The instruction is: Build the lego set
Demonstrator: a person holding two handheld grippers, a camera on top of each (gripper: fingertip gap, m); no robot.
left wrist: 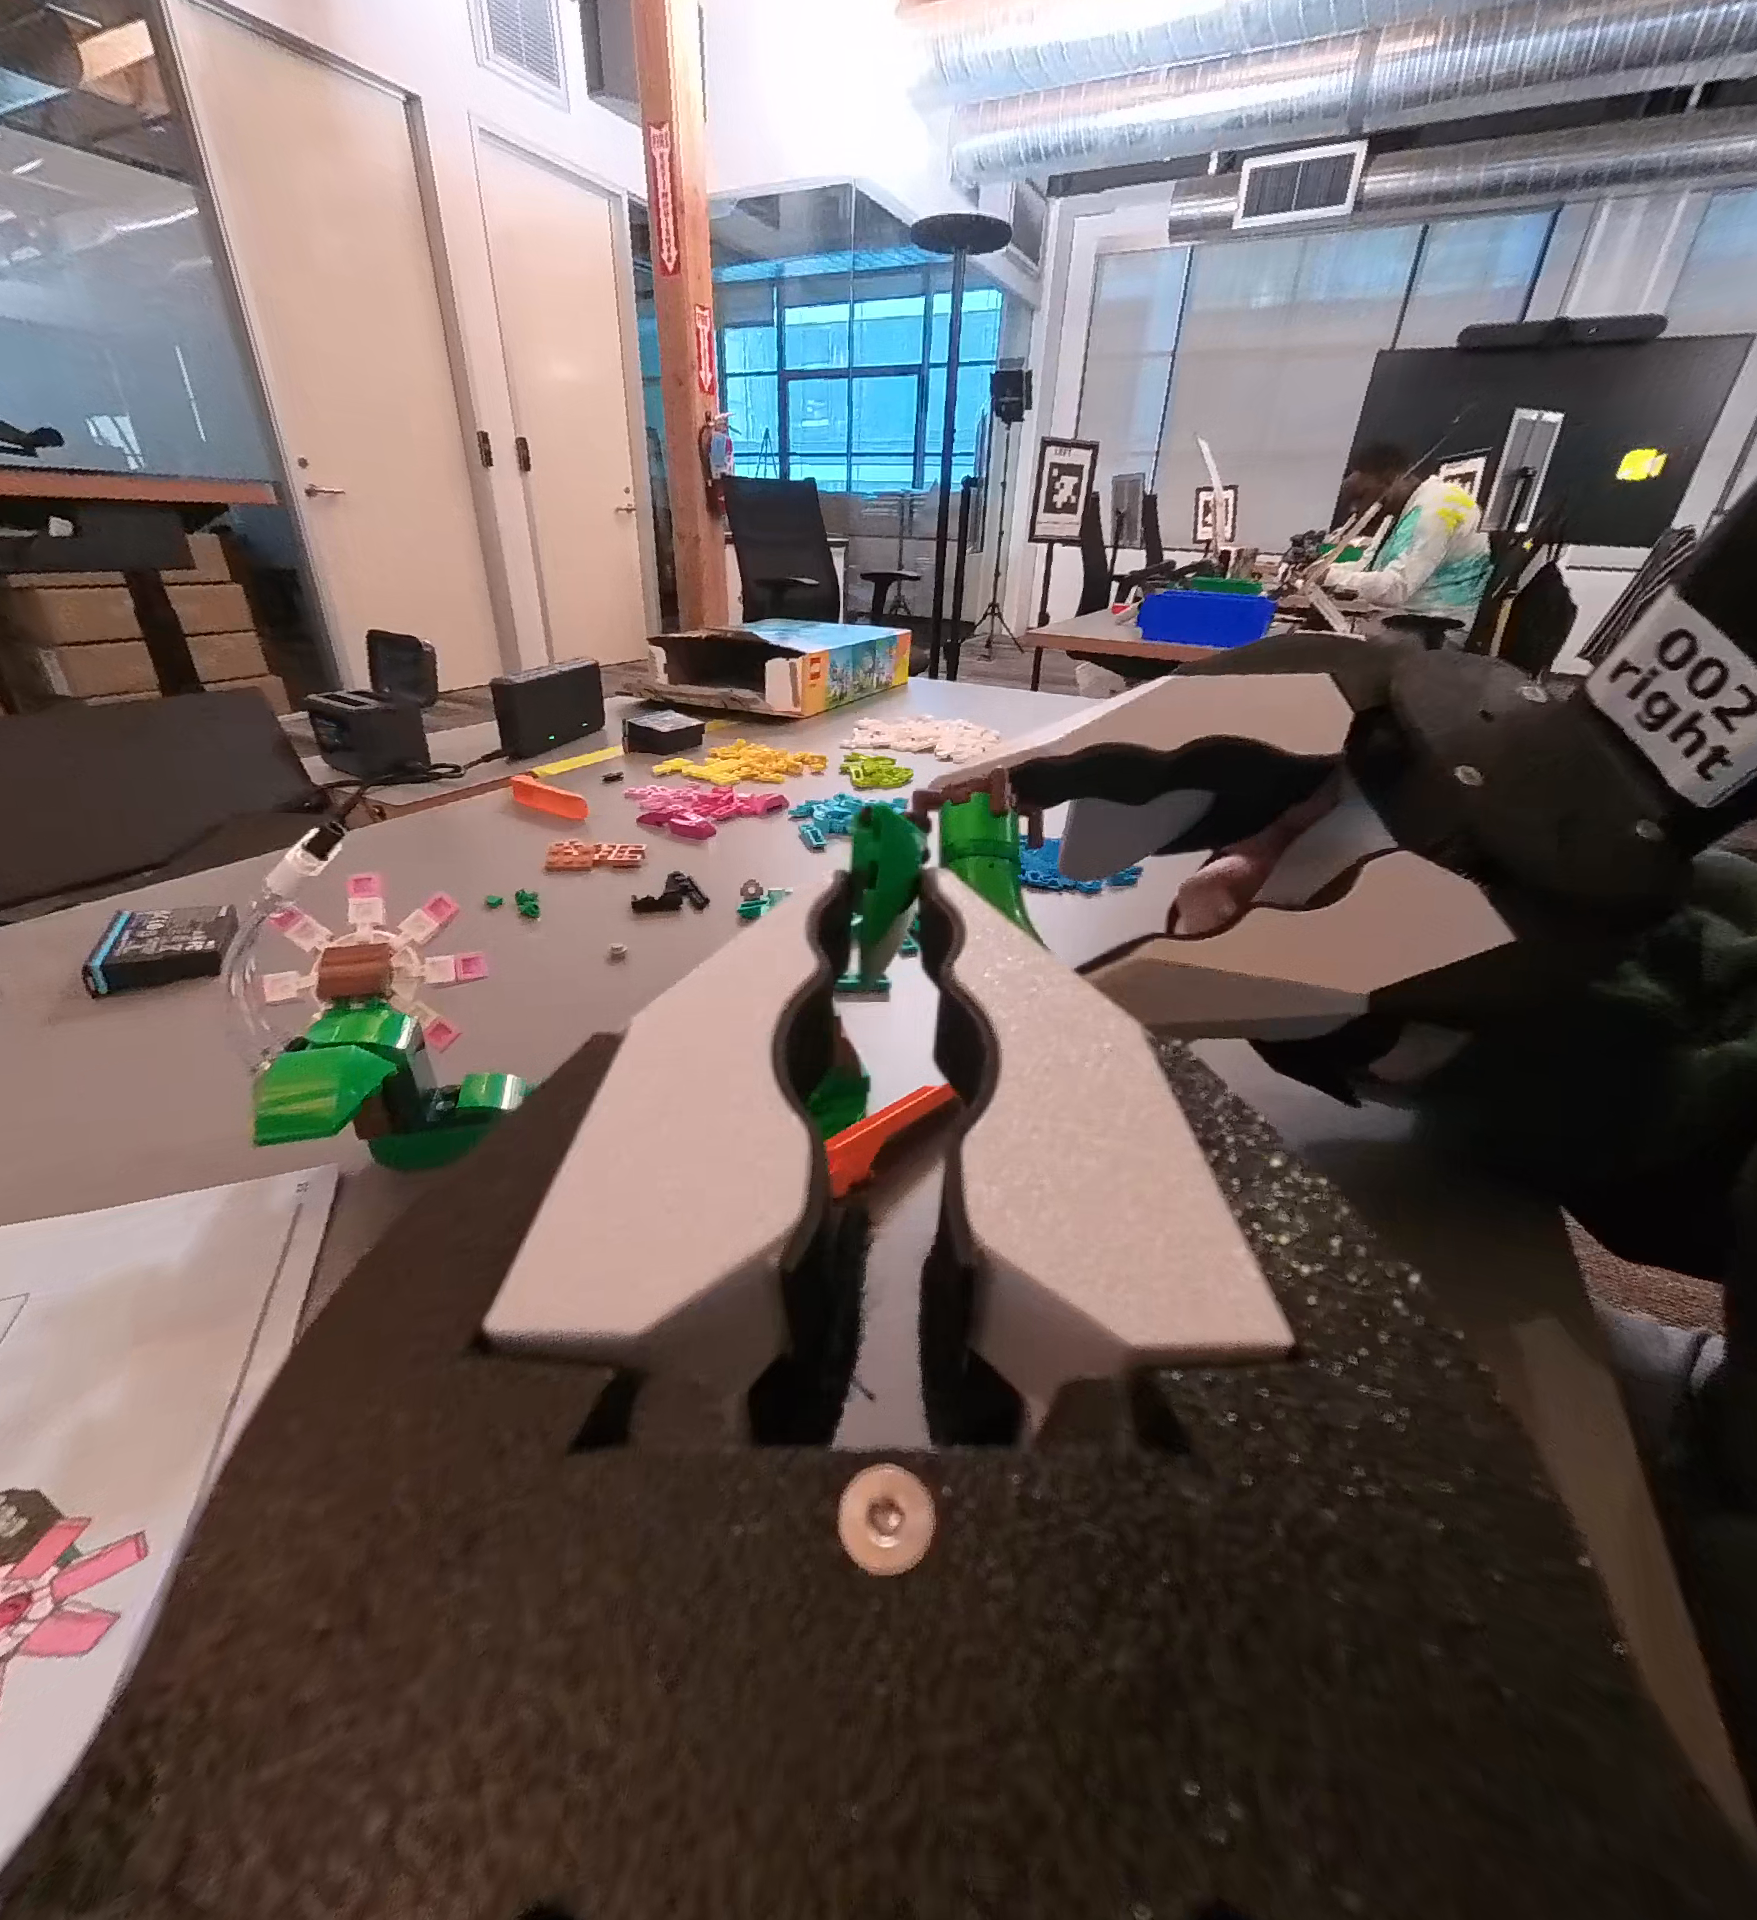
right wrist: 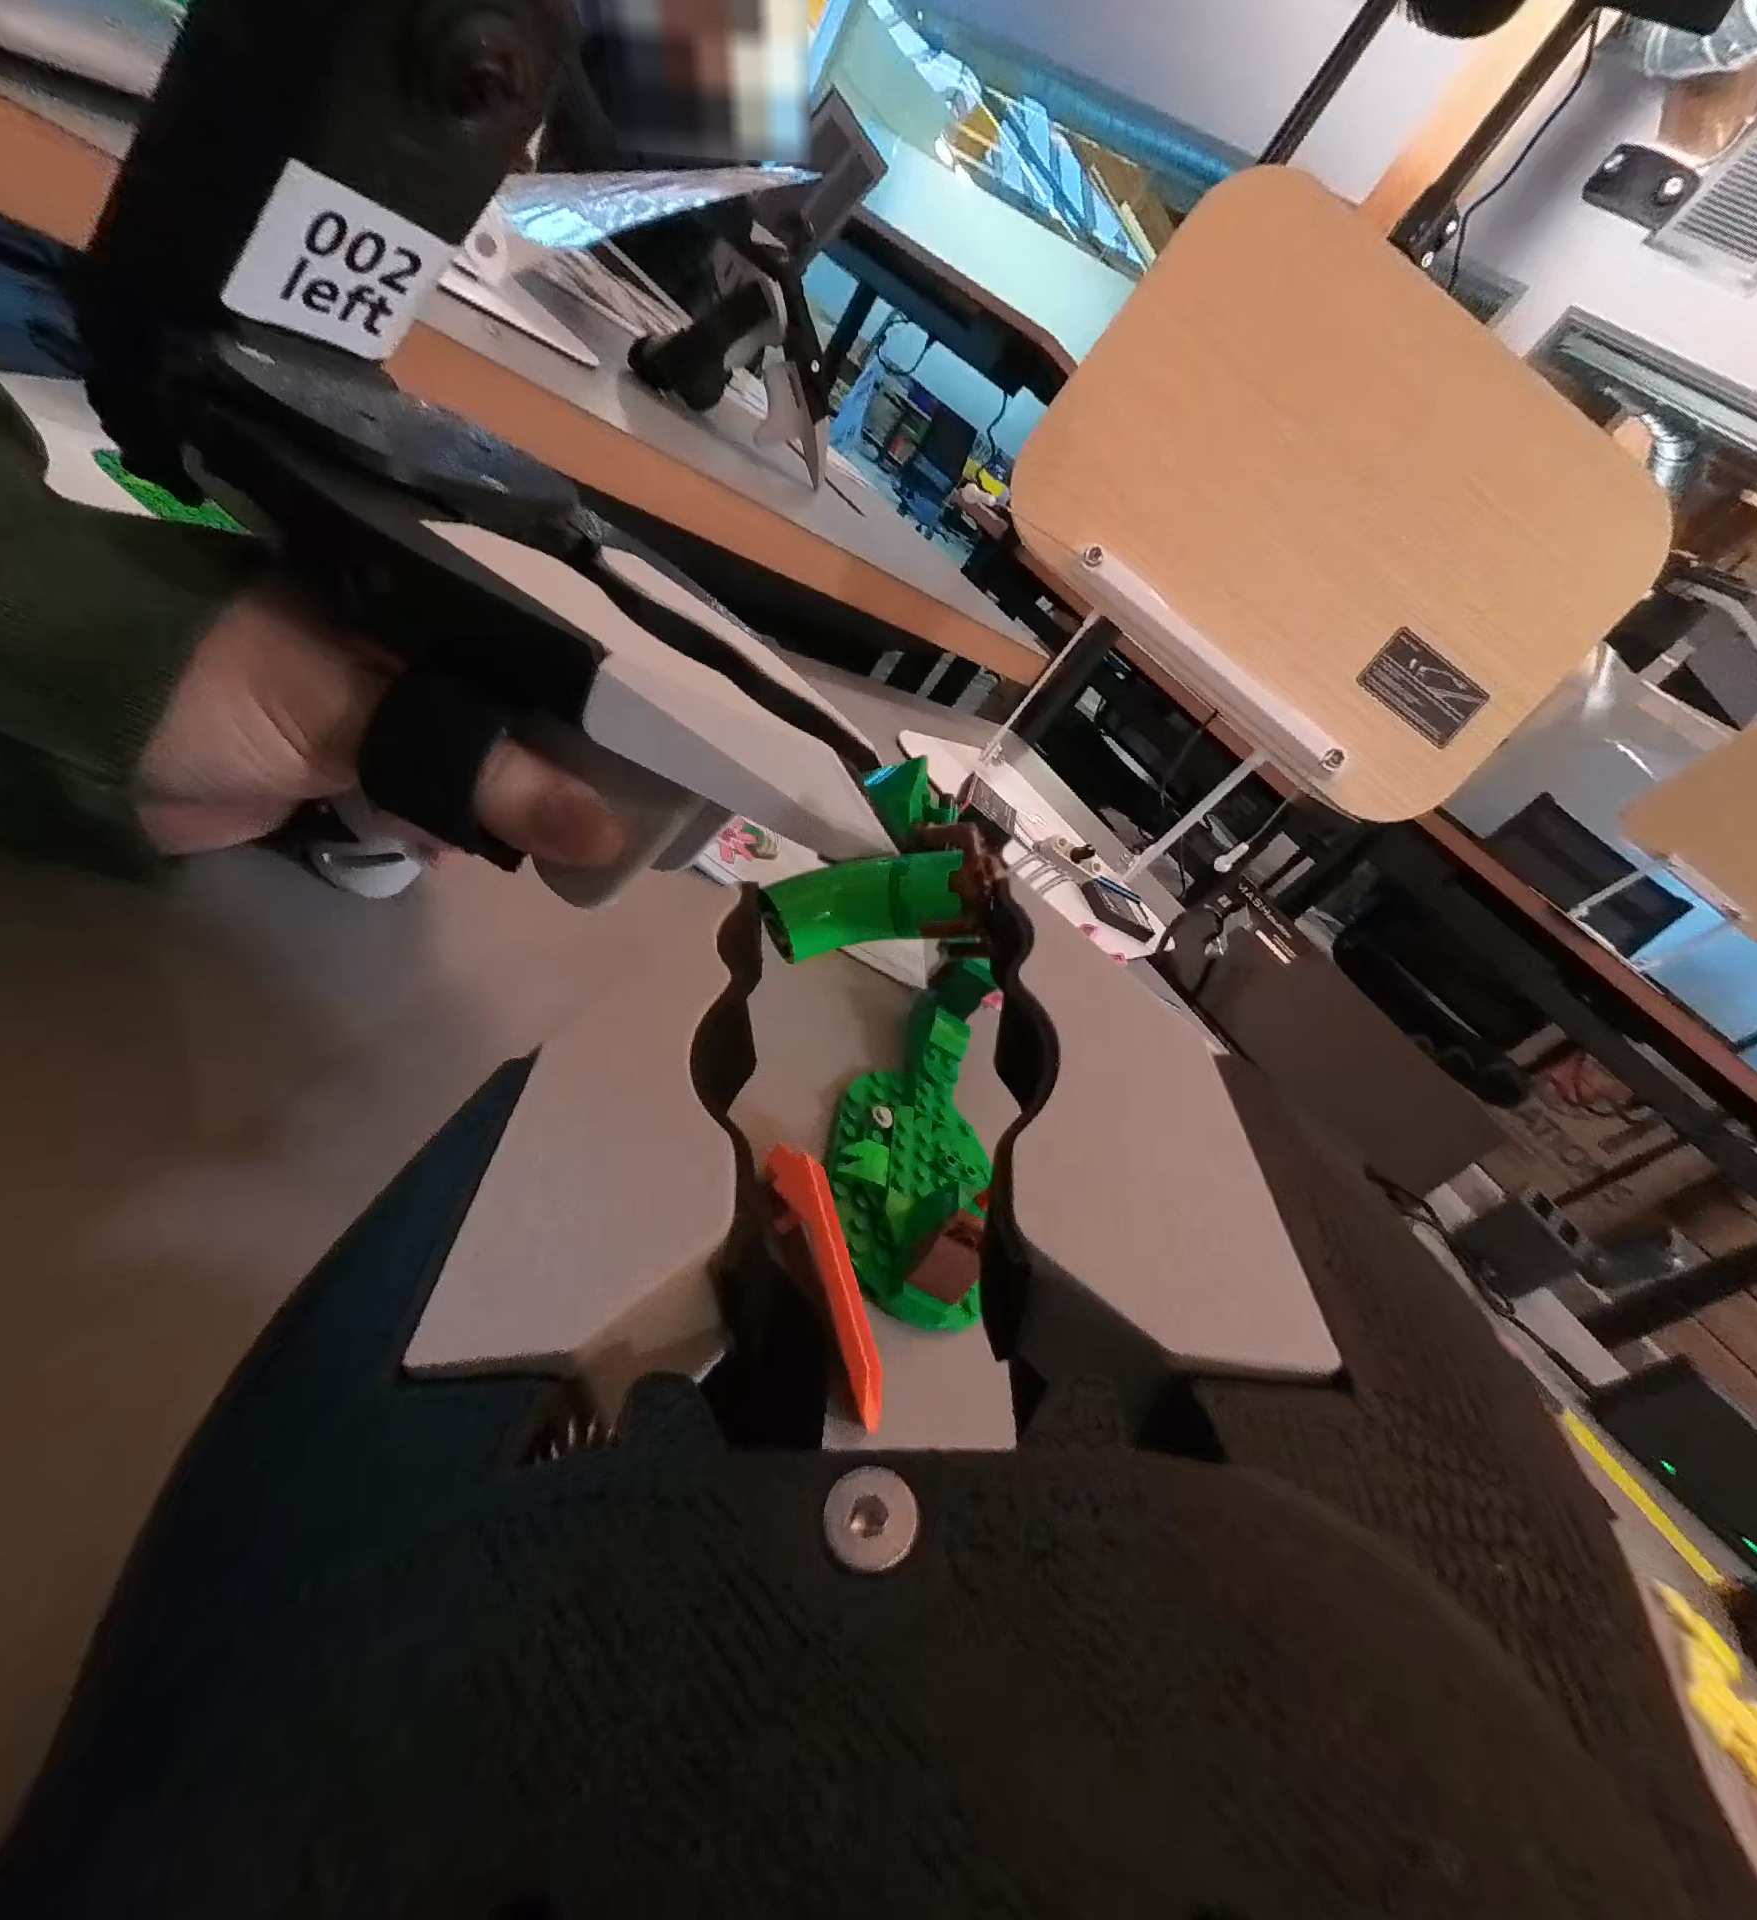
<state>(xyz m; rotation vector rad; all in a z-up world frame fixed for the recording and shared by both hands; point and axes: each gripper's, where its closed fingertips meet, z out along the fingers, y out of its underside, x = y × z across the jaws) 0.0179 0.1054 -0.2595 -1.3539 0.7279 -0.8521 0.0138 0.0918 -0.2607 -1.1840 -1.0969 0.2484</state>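
1. Table: grey top, matte, running from the near edge to the far middle of the room; it bears all the loose parts.
2. Left gripper: fingers drawn narrow, clamped on a green leaf assembly held upright above the table.
3. Right gripper: tips closed on a curved green stem piece with small brown parts at its end. In the left wrist view it comes in from the right, and the stem sits just beside the leaf assembly.
4. Green base plate: studded build lying flat on the table below the right gripper, a brown brick at its near end.
5. Orange brick separator: lies just left of the base plate. A second orange tool lies farther off, mid-table.
6. Pink flower build: pink petals round a brown hub, over green leaves, near left on the table, with a clear curved part beside it.
7. Sorted brick piles: yellow, pink, white, light blue, far centre.
8. Instruction booklet: open, near left.
9. Set box: opened, far end of the table.
10. Black chargers: far left of the piles, cabled.
11. Room: white doors and glass partition at left, wooden post at centre, silver ducts overhead, a seated person at a far right desk.
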